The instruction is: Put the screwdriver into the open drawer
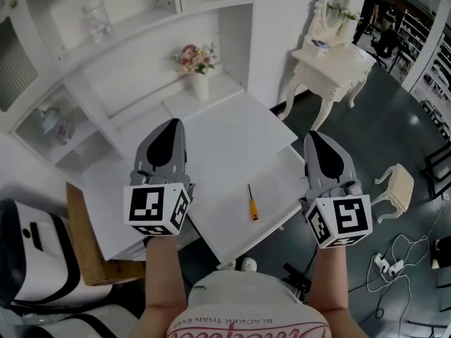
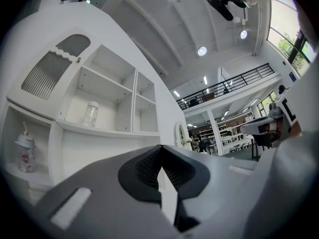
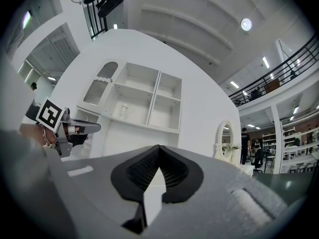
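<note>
Orange at the handle and thin in the shaft, the screwdriver lies flat on a white panel that juts toward you from under the counter. A round knob sits at the panel's near edge, just on your side of the screwdriver. From that I judge the panel to be the pulled-out drawer, though its side walls are too pale to make out, so I cannot be sure. If it is the drawer, the screwdriver already lies where the task wants it. If it is only a lower ledge, the tool is lying ready to be picked up.

Your left hand-held gripper hangs to the left of the screwdriver and your right hand-held gripper to its right, both lifted clear above it. Each is clenched tip to tip with nothing between the pads. Each points past the screwdriver toward the shelves beyond, which fits hands parked out of the way rather than reaching for it.
</note>
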A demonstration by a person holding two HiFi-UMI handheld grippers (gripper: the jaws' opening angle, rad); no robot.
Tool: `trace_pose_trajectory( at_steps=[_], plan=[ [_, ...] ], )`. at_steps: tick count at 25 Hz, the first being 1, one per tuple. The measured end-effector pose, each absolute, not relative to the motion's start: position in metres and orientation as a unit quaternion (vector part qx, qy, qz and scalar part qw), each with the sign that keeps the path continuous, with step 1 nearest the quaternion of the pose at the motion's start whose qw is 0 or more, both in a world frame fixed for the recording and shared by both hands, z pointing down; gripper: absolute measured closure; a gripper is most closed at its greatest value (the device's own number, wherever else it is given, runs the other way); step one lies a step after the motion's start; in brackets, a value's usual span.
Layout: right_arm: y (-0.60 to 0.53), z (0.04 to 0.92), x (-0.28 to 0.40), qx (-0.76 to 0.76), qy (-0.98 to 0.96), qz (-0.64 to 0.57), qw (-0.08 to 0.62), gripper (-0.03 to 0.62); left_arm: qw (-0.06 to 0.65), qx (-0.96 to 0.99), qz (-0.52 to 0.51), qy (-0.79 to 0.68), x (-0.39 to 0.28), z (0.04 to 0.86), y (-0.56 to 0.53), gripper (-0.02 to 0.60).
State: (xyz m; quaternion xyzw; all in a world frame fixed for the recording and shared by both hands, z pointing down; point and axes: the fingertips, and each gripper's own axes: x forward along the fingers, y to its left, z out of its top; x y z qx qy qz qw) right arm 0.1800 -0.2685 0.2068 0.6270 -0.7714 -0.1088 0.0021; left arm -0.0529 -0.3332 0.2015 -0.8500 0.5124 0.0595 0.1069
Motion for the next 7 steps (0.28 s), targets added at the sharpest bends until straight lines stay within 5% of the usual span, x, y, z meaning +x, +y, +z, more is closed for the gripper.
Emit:
trace_pose_trajectory(
  at_steps=[7],
  plan=[
    [-0.2638,0.2085,0.1841,0.628,-0.771,-0.105,-0.004,0.592,0.107,-0.852,0.066,0.509,-0.0493,0.1984,-0.3282,0.561]
  ],
)
